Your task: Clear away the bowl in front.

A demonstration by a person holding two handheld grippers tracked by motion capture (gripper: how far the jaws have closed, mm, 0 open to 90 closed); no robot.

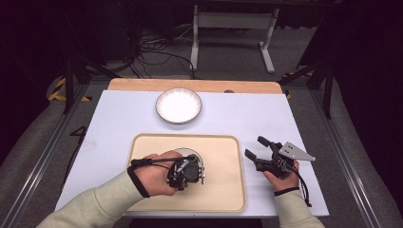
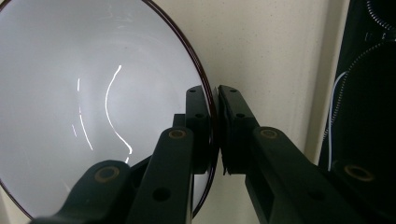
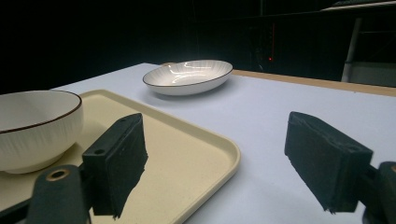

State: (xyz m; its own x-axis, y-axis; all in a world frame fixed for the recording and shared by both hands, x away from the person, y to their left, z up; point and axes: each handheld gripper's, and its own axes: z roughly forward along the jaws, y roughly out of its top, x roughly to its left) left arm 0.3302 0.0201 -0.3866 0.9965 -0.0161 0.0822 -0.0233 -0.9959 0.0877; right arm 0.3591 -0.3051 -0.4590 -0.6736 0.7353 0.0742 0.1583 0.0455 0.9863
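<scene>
A white bowl [image 1: 189, 152] with a thin dark rim stands on the beige tray [image 1: 223, 190]. My left gripper [image 1: 192, 167] points down at the bowl's near right edge. In the left gripper view the bowl [image 2: 93, 93] has its rim pinched between the two pads of my left gripper [image 2: 215, 100], one pad inside and one outside. My right gripper [image 1: 254, 147] rests on the white table just right of the tray, open. In the right gripper view nothing lies between the fingers of my right gripper [image 3: 219, 154], and the bowl [image 3: 37, 126] sits to their left on the tray [image 3: 187, 144].
A shallow white dish [image 1: 178, 105] with a dark rim sits on the white tabletop [image 1: 119, 123] beyond the tray; it is also in the right gripper view as the dish [image 3: 187, 77]. A wooden strip [image 1: 142, 84] edges the far side. Cables and a stand's legs lie on the floor behind.
</scene>
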